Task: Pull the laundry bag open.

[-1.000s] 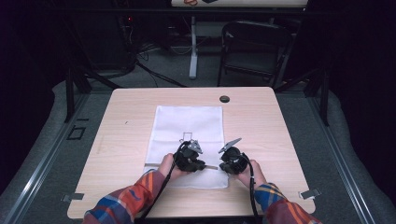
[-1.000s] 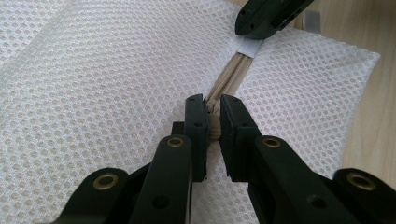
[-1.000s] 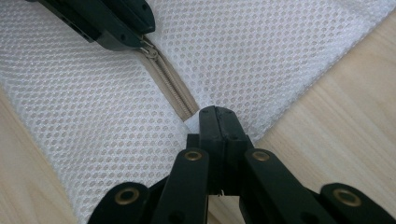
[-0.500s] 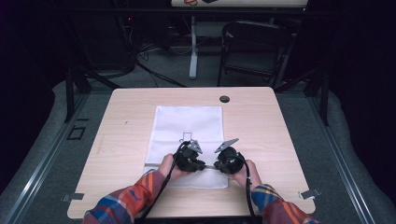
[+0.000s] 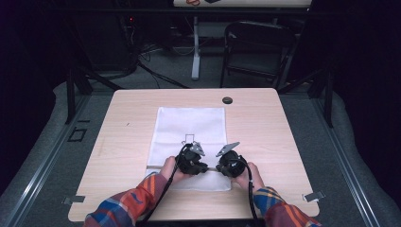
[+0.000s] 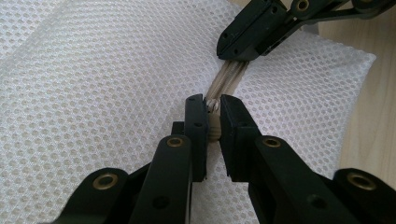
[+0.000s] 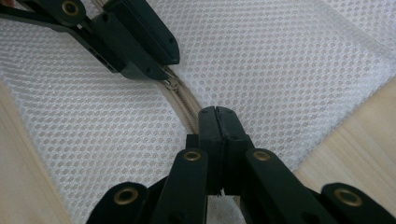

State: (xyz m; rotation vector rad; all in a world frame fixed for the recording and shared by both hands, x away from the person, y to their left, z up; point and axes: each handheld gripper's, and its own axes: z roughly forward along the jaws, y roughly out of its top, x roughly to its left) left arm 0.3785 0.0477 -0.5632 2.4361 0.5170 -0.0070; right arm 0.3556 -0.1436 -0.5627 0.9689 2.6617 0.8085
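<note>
A white mesh bag (image 5: 189, 125) lies flat on the wooden table (image 5: 123, 142), with a beige zipper (image 6: 229, 75) across its near end. My left gripper (image 5: 203, 166) is shut on the zipper (image 7: 184, 105), seemingly at its slider (image 7: 171, 84). In the left gripper view its jaws (image 6: 212, 108) pinch the beige strip. My right gripper (image 5: 219, 166) faces it from the right, a short way along the same zipper. Its jaws (image 7: 217, 116) are pressed together on the zipper tape. The two grippers nearly touch tip to tip.
A small black round disc (image 5: 227, 100) sits near the table's far edge. Bare wood runs along both sides of the bag. A dark folding chair (image 5: 257, 47) and a stand's leg (image 5: 195, 71) are on the floor beyond the table.
The right gripper has edged slightly left, closer to the left gripper. The left gripper and the bag have stayed put.
</note>
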